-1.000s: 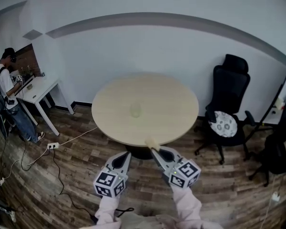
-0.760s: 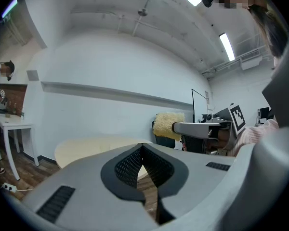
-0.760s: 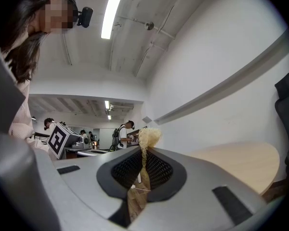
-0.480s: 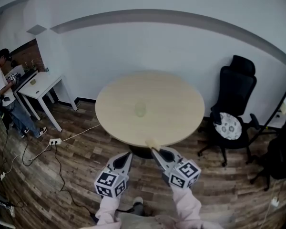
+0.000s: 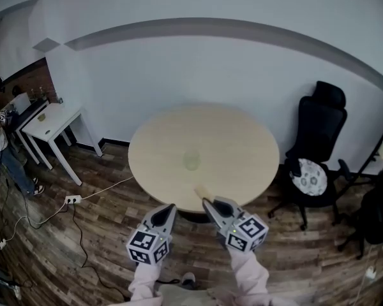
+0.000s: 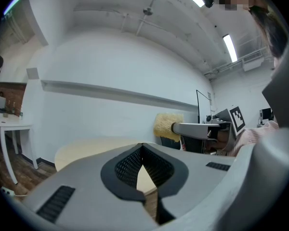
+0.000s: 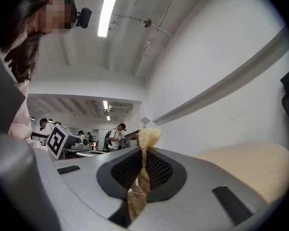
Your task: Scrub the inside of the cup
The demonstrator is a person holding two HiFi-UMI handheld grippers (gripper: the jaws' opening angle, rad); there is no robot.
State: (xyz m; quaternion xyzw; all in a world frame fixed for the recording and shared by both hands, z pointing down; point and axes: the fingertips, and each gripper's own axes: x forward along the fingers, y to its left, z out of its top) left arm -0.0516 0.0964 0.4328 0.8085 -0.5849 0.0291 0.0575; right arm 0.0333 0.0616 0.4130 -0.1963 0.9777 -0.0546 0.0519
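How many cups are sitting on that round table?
1. A pale cup sits near the middle of the round table. The sponge in the right tool covers a bit of the near edge; nothing else shows.

Dim greyish head view, bright ceiling strip lights (image 7: 108, 8), fisheye bending, dark corners

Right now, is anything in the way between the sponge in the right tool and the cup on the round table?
Nothing visible. Only bare table lies between the sponge, pinched in the right tool, and the cup standing alone near the table's middle.
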